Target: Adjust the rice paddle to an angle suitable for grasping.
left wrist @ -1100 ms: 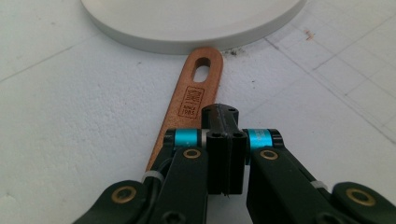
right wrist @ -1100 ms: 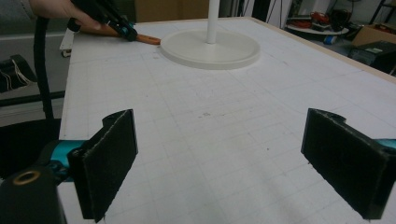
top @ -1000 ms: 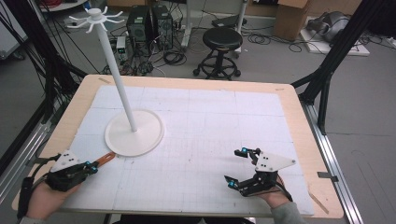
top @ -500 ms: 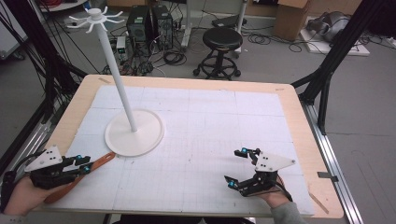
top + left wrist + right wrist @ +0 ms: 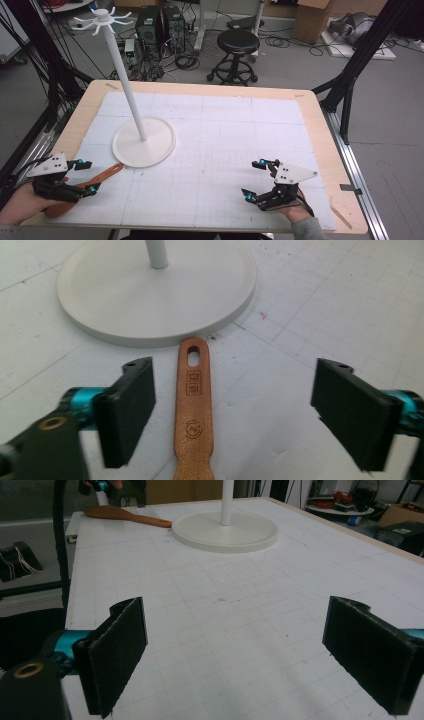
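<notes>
A brown wooden spatula (image 5: 102, 175) lies flat on the white mat, its holed handle end pointing at the white stand's round base (image 5: 144, 145). My left gripper (image 5: 86, 176) hovers over the handle at the table's near left. In the left gripper view the handle (image 5: 193, 405) runs between the jaws of my left gripper (image 5: 237, 412), nearer the left pad, and neither pad touches it. Those jaws have just been opening and stand open. My right gripper (image 5: 253, 179) rests open at the near right, nothing between its pads (image 5: 117, 655).
The stand's thin pole (image 5: 125, 85) rises from the base to a ring of hooks (image 5: 100, 17). From the right gripper view the base (image 5: 225, 530) and spatula (image 5: 125, 515) lie far across the mat. A wooden rim (image 5: 320, 125) frames the table.
The left gripper's jaws went from shut on the spatula handle to wide open. The spatula now lies free on the mat, and the left hand shifted slightly. The right gripper stayed still.
</notes>
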Demonstrator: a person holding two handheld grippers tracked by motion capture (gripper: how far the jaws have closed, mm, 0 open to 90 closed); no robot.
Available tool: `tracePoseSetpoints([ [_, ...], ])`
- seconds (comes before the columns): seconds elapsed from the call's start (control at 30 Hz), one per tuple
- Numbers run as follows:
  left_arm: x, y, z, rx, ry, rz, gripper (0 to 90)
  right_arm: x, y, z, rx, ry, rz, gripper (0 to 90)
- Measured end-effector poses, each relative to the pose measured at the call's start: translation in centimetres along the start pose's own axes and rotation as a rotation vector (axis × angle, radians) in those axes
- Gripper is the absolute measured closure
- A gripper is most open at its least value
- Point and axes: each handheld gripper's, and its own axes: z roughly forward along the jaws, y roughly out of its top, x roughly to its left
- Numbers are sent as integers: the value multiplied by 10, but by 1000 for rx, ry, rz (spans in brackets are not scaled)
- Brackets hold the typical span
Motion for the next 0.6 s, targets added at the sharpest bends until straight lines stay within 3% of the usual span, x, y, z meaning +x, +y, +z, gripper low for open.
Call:
tracePoseSetpoints([
  [0.13,7,-4,5,25,-7,-12,136,-1,-1,0,3,4,4,97],
  [0.37,15,-19,10,73,34,-41,143,0,-1,-1,3,5,6,97],
  [0.5,16,-25,12,85,35,-45,162,-2,-1,1,0,-1,2,97],
  [0.6,17,-25,13,92,70,-59,162,-2,-1,2,8,8,7,97],
])
